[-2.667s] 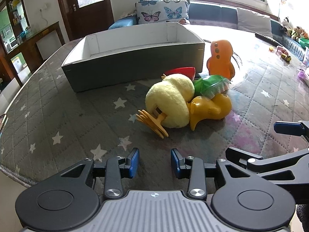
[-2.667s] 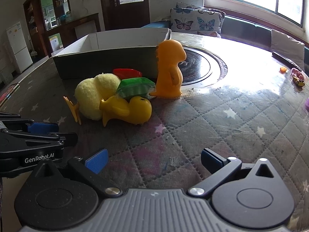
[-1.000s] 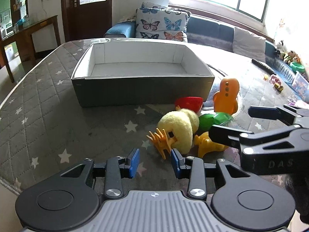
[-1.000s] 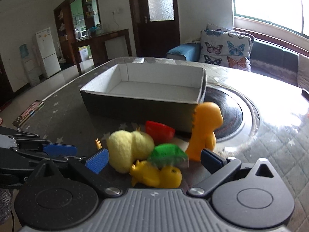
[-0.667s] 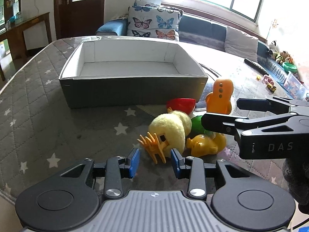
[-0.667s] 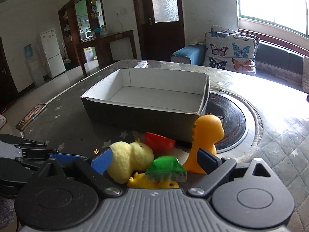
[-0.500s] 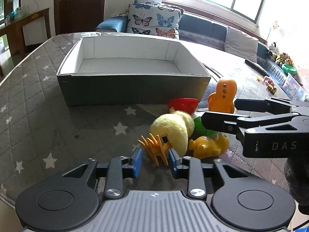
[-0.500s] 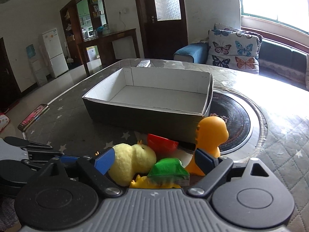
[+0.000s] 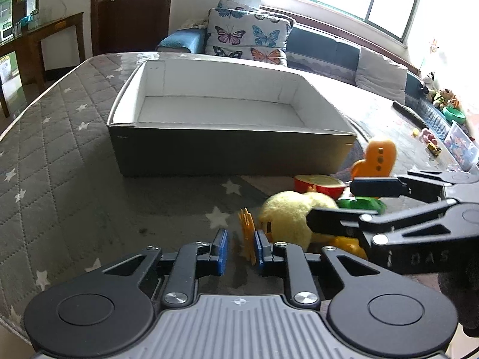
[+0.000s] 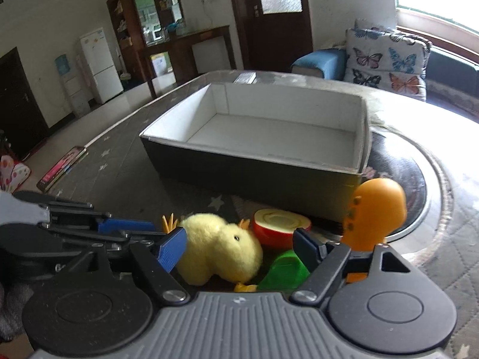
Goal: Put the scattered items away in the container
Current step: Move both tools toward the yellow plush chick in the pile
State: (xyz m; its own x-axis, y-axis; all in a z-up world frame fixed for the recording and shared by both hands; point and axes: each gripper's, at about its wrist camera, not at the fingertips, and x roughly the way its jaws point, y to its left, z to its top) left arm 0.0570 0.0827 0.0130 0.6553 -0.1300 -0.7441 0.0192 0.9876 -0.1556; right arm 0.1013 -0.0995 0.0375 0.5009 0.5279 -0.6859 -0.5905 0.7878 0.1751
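Note:
A yellow plush chick (image 9: 289, 217) (image 10: 220, 252) lies on the table before an empty grey box (image 9: 227, 152) (image 10: 254, 173). My left gripper (image 9: 239, 248) has narrowed around the chick's orange foot (image 9: 248, 233); whether the pads grip it I cannot tell. My right gripper (image 10: 239, 248) is open, its fingers straddling the chick and a green toy (image 10: 284, 272). A red-rimmed apple half (image 10: 281, 230), an orange dinosaur figure (image 10: 374, 212) (image 9: 374, 161) and a yellow toy (image 9: 348, 243) lie close by.
A phone (image 10: 61, 163) lies at the table's left edge. A round black disc (image 10: 401, 179) sits right of the box. Small toys (image 9: 431, 143) and a remote (image 9: 408, 113) lie at the far right. A sofa with butterfly cushions (image 9: 248, 39) stands behind.
Both grippers have moved forward onto the toy pile. The left jaws have narrowed around the chick's orange foot. The right gripper stays open and now straddles the chick.

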